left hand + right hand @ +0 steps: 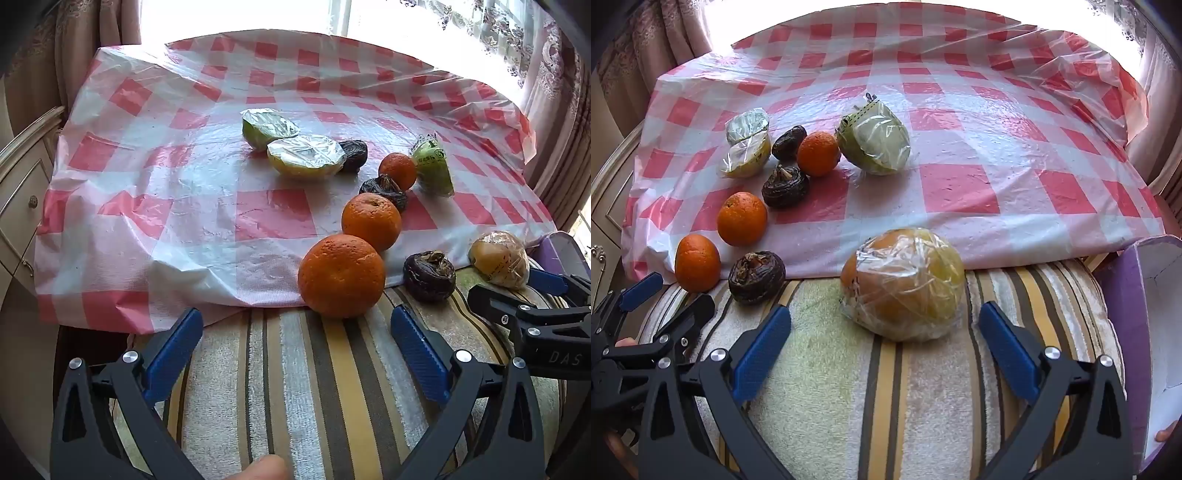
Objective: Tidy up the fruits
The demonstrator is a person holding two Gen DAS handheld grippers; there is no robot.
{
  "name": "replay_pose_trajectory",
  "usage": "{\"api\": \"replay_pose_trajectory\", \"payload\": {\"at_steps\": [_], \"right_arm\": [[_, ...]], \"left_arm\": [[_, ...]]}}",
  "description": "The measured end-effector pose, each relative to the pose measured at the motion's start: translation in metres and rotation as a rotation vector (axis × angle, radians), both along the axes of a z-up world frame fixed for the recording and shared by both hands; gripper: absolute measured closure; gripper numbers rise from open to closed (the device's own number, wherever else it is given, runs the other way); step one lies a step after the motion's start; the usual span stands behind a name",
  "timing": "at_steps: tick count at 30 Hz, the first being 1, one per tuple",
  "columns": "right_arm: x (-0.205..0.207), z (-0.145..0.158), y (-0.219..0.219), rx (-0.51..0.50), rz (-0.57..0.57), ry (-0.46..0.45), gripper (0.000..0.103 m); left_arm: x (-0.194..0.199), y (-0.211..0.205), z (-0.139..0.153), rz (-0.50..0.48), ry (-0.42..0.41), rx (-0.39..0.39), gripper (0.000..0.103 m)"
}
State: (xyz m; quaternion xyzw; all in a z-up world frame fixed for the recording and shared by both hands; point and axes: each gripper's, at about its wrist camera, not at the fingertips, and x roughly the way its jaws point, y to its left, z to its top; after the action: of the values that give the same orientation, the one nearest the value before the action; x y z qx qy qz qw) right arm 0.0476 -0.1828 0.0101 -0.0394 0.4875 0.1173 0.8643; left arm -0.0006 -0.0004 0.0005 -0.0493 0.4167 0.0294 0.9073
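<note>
Three oranges lie in a row: the nearest orange (341, 275) (697, 263) sits just beyond my open, empty left gripper (297, 325). A second orange (371, 220) (741, 218) and a third orange (398, 171) (817, 153) lie farther back. Three dark wrinkled fruits (428, 277) (757, 277) lie among them. A plastic-wrapped yellow-orange fruit (904, 282) (499, 264) lies just in front of my open, empty right gripper (884, 326). Two foil-covered cut fruit halves (306, 157) (746, 153) and a wrapped green half (432, 168) (875, 144) lie on the cloth.
A red-and-white checked plastic cloth (184, 166) (997, 147) covers most of the surface; a striped towel (295, 387) (886, 398) covers the near edge. A purple box (1141, 332) stands at the right. A cabinet (22, 192) stands left. Curtains hang behind.
</note>
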Motion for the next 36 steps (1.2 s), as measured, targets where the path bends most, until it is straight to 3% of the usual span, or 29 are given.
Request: {"api": "replay_pose_trajectory", "payload": {"at_steps": [36], "right_arm": [[-0.001, 0.002, -0.002, 0.023, 0.001, -0.008, 0.001]], "left_arm": [[-0.002, -0.008, 0.0, 0.034, -0.013, 0.062, 0.004]]}}
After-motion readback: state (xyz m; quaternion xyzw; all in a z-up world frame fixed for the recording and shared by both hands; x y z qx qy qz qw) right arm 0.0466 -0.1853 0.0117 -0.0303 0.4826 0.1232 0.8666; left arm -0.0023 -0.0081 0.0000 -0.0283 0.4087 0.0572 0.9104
